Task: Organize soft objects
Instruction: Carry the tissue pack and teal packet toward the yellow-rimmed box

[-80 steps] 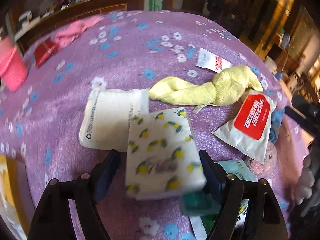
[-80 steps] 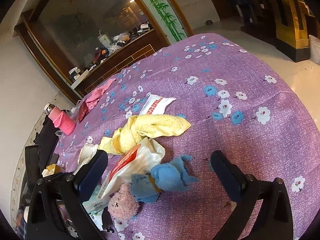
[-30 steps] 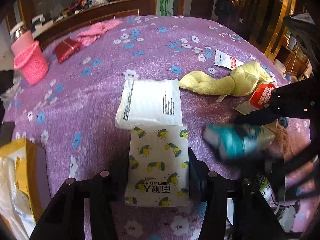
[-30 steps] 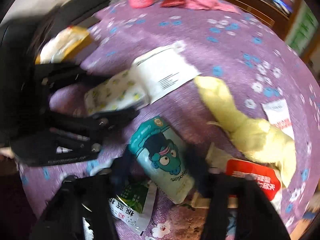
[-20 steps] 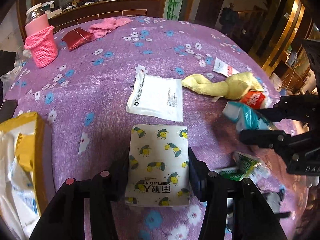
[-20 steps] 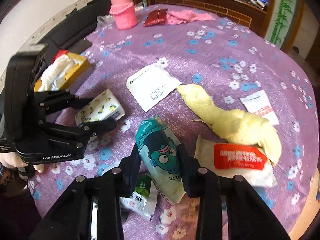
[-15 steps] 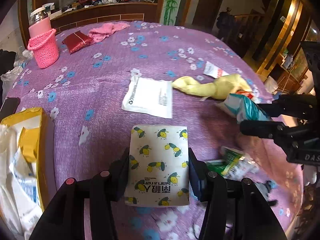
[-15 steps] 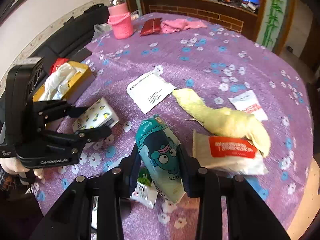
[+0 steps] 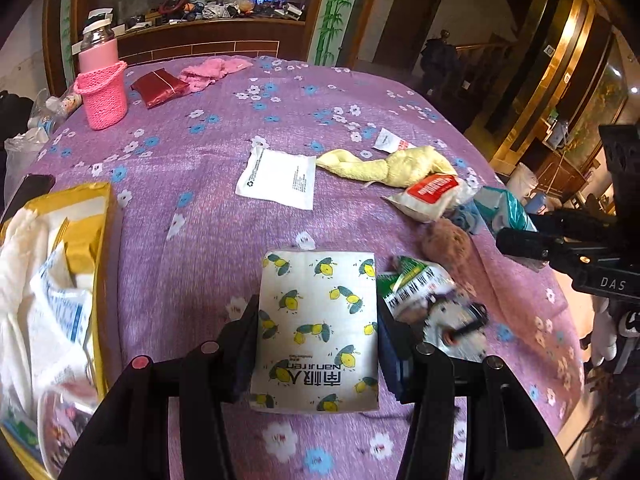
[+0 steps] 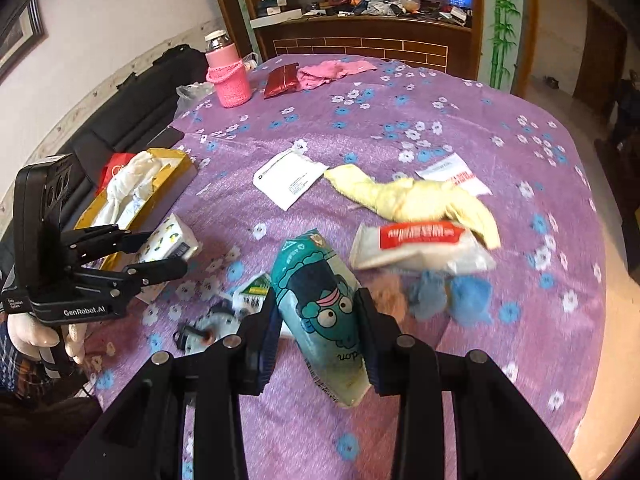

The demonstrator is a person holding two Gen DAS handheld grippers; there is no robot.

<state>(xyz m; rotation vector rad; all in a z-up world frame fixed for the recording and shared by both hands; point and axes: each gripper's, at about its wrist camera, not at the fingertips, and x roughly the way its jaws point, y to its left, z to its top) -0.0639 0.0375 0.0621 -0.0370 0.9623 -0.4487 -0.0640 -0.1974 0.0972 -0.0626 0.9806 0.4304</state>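
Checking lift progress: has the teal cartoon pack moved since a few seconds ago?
Yes. The teal cartoon pack has risen off the purple tablecloth, gripped in the right gripper, near the yellow towel.

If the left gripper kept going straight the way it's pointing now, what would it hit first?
Probably bare purple tablecloth, short of the white flat packet. The left gripper already holds the lemon-print tissue pack, which would land first. Depth is uncertain.

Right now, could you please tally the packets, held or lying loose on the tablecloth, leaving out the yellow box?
Held in left gripper: 1, lemon-print pack
Held in right gripper: 1, teal cartoon pack
Lying loose: 4, white flat packet, red-label pack, small sachet, green packet
Total: 6
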